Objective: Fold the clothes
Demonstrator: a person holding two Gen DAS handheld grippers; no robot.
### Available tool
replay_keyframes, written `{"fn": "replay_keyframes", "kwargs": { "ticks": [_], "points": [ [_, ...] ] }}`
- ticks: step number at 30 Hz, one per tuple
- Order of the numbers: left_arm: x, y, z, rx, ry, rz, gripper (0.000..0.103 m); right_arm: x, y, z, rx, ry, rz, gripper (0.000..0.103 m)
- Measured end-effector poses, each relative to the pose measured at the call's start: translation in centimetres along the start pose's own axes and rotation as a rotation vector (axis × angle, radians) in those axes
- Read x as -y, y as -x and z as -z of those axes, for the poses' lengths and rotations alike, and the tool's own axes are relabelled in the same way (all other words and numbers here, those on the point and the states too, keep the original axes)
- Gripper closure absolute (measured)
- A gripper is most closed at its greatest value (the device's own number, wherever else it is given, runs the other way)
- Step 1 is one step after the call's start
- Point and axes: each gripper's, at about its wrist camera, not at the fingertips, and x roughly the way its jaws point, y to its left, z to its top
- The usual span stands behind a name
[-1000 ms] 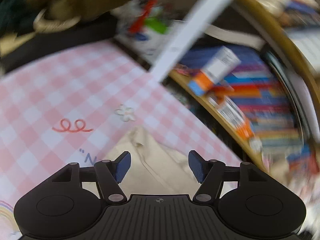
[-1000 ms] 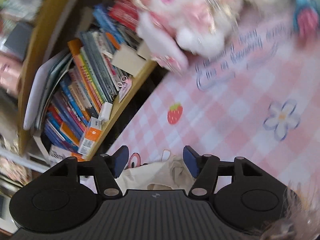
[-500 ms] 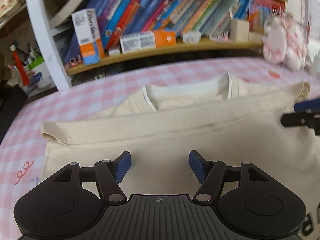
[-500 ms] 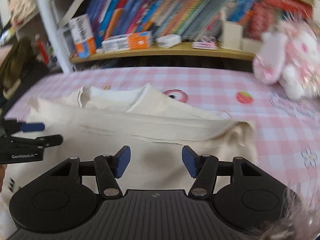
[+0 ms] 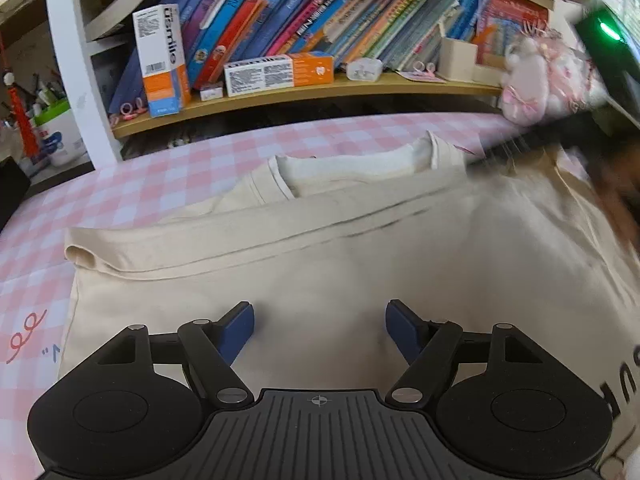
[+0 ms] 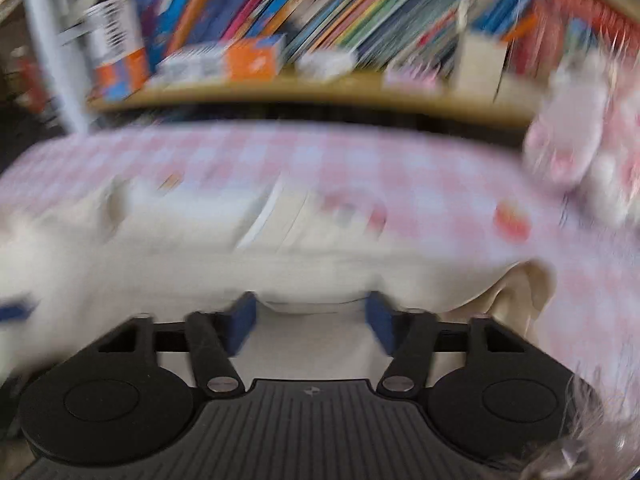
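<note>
A cream T-shirt (image 5: 360,248) lies on the pink checked tablecloth (image 5: 160,168), folded across so a hem band runs over it, collar toward the bookshelf. My left gripper (image 5: 320,330) is open and empty, hovering over the shirt's near part. In the blurred right wrist view the shirt (image 6: 200,264) fills the left and middle, and my right gripper (image 6: 310,320) is open and empty just above its folded edge. The right gripper also shows as a dark blurred shape in the left wrist view (image 5: 540,136), over the shirt's far right side.
A wooden bookshelf (image 5: 320,88) with books and boxes runs along the table's far edge. A pink plush toy (image 5: 532,84) sits at the back right, also in the right wrist view (image 6: 580,140). A white post (image 5: 76,64) stands at the far left.
Both grippers swung from facing the table's ends to facing the shelf over the shirt. In the last half second the right gripper moved forward toward the folded edge; the left held steady.
</note>
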Motion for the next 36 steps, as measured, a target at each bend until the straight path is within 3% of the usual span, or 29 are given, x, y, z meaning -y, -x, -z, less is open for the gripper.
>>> {"fn": "replay_keyframes", "kwargs": {
  "ticks": [2, 5, 7, 11, 17, 22, 24, 26, 30, 33, 36],
  "points": [
    [-0.2, 0.0, -0.2, -0.018, -0.009, 0.012, 0.027, 1.4, -0.2, -1.9, 0.107, -0.079, 0.033, 0.061],
    [-0.5, -0.3, -0.7, -0.041, -0.012, 0.021, 0.027, 3.6, 1.9, -3.3, 0.212, -0.17, -0.004, 0.053],
    [-0.7, -0.8, -1.2, -0.05, 0.0, 0.016, 0.027, 4.2, 3.6, -2.6, 0.223, -0.156, 0.01, 0.053],
    [-1.3, -2.0, -2.5, -0.061, 0.029, 0.0, 0.027, 4.1, 5.2, 0.9, 0.13, -0.109, -0.014, 0.053],
    [-3.0, -4.0, -4.5, -0.082, 0.047, 0.025, 0.027, 2.2, 2.7, 3.6, -0.028, -0.024, -0.03, 0.054],
    [-6.5, -6.2, -8.2, -0.092, 0.22, 0.039, 0.027, 2.0, -1.2, -0.2, -0.033, -0.047, -0.105, 0.049],
    [-8.9, -5.6, -9.7, -0.048, 0.331, -0.013, 0.027, 3.0, -2.0, -2.5, -0.001, -0.153, -0.077, 0.049],
    [-11.0, -4.2, -10.5, -0.002, 0.373, -0.064, 0.027, 3.8, -1.5, -3.6, 0.035, -0.198, -0.062, 0.049],
    [-11.7, -1.3, -8.9, 0.052, 0.293, -0.056, 0.031, 4.8, 1.1, -3.2, 0.094, -0.172, -0.061, 0.048],
    [-9.5, -0.4, -6.9, 0.059, 0.209, 0.053, 0.032, 4.2, 3.1, -0.8, 0.115, -0.105, -0.076, 0.048],
    [-7.5, -1.8, -5.9, -0.007, 0.17, 0.078, 0.032, 3.1, 4.1, 1.4, 0.104, -0.06, -0.116, 0.048]
  ]
}}
